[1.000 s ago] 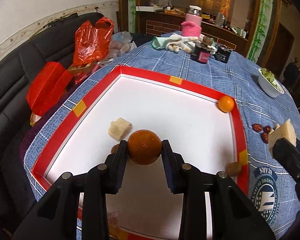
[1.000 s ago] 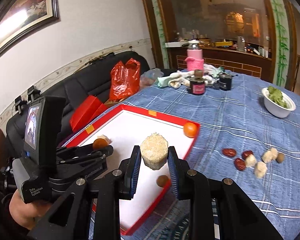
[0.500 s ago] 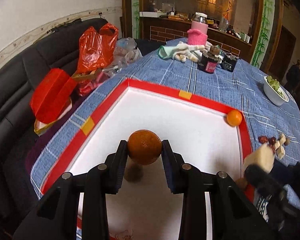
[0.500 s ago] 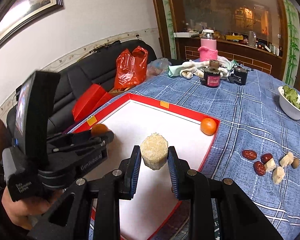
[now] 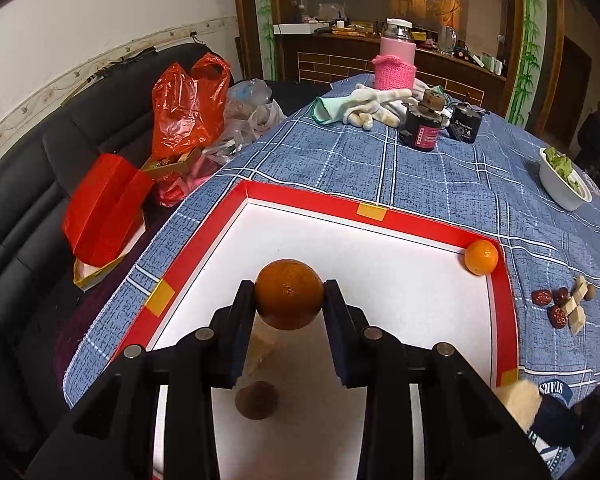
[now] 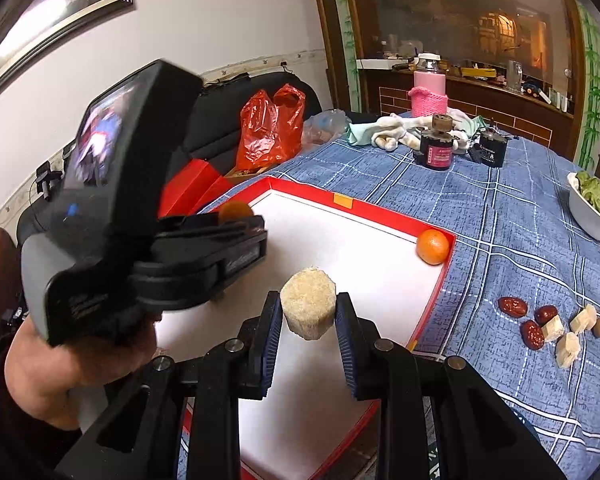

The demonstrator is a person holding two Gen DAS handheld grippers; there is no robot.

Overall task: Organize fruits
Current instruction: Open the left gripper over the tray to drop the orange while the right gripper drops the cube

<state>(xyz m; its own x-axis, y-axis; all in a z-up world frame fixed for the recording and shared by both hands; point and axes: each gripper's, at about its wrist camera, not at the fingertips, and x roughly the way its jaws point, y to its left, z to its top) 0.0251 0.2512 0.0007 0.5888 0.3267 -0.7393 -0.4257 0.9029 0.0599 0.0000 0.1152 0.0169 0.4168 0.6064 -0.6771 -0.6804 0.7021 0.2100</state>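
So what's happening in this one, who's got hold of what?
A person holds a gripper in each hand over a red-rimmed tray. The left gripper is shut on a dark orange fruit; the right gripper is shut on a pale grainy block. A brighter orange sits in the tray's far corner.

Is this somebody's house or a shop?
Most likely a home's living and dining room: a table under a blue checked tablecloth, a black sofa against the wall, and a wooden sideboard cluttered with household things.
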